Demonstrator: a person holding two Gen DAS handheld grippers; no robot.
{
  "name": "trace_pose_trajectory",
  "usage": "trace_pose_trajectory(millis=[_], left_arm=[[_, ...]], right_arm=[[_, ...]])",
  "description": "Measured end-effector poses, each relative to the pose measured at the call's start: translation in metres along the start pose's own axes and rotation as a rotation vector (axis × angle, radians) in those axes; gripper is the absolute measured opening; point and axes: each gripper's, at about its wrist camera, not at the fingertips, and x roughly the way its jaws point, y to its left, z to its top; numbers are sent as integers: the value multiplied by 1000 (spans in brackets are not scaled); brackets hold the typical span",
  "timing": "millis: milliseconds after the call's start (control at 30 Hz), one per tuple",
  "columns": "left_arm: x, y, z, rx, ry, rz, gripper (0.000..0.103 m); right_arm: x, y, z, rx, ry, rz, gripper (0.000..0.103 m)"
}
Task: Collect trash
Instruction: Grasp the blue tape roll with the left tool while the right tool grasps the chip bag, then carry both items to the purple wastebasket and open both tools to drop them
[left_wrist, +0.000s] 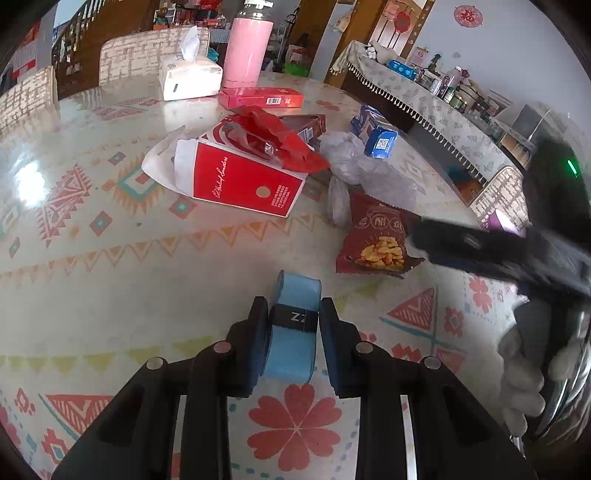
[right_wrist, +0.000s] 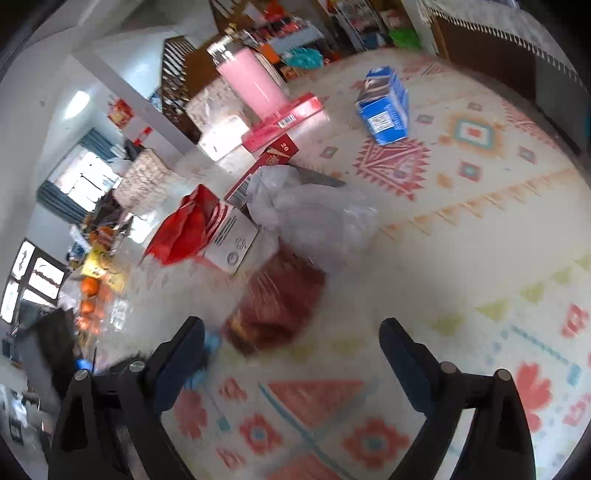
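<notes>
Now blue roll (left_wrist: 295, 332) clamped between left jaws

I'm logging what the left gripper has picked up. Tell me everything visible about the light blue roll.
The light blue roll looks like wound soft tape, bound by a black band with white lettering. It lies on the patterned table, pinched at that band between the left gripper pads. Nothing else touches it.

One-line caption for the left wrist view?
Left gripper clamps a light-blue roll above the patterned tablecloth, trash piled beyond.
</notes>
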Motion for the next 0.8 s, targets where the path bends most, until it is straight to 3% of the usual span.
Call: trace_pose_trajectory(millis=[200,233,267,300,400,533,700,800], left_arm=[[-2,12,1,-71,12,-63,27],[-2,14,2,-78,15,-71,27],[-2,16,2,-86,18,-79,27],[-2,17,3,-94,21,-89,27],[-3,20,2,-111,22,-93,27],[-6,18,2,-102,3,-28,27],[-15,20,3,-108,-41,-36,27],[-22,9,3,-55,-88,26,27]], right_arm=[[27,36,10,-90,27,-214,81],[29,41,9,-112,29,-260,74],[31,45,7,-135,27,-302,57],[31,48,5,-153,22,-320,49],[22,39,1,-109,24,-268,44],[-4,19,-20,-25,11,-221,44],[-57,-3,-53,27,-94,-223,44],[-87,-15,-70,27,-153,-241,44]])
